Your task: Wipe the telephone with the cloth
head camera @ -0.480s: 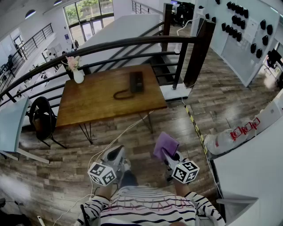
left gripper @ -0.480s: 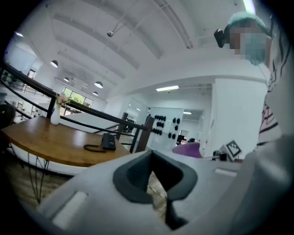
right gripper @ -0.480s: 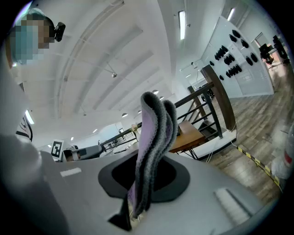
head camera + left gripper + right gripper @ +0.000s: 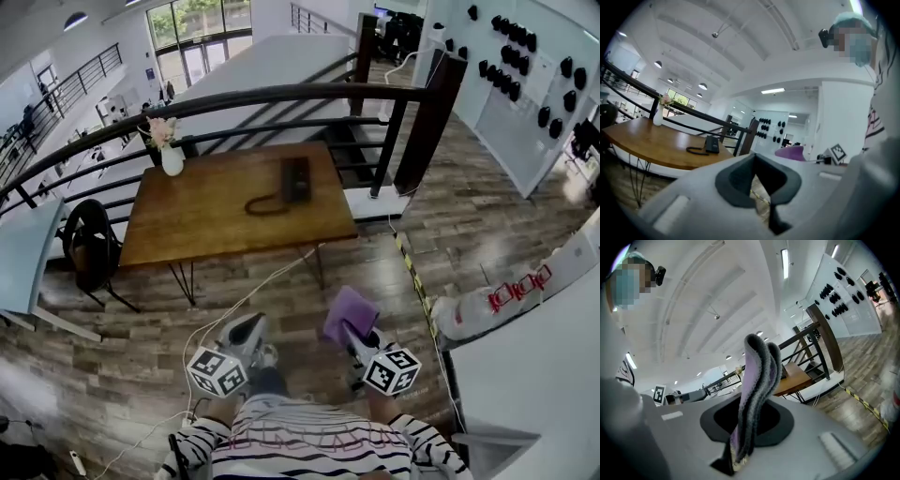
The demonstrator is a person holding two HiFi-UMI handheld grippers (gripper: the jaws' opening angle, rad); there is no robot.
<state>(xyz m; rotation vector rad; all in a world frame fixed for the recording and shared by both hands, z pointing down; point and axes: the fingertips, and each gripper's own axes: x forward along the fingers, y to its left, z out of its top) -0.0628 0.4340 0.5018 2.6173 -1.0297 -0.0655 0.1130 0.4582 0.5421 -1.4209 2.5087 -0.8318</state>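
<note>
Telephone [image 4: 294, 178] lies on the far wooden table [image 4: 187, 225], well apart from both grippers; right gripper [image 4: 352, 330] pinches the purple cloth [image 4: 348, 309], left gripper [image 4: 246, 330] pressed together, empty.

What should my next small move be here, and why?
Probably step toward the wooden table. The right gripper already clamps the purple cloth, but the telephone lies on the tabletop well ahead of it, likely beyond reach.

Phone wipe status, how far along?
Done: purple cloth clamped in the right gripper. In hand: both grippers held low, short of the brown wooden table. Remaining: all the wiping; the black corded telephone lies untouched there. The left gripper is shut, empty.
</note>
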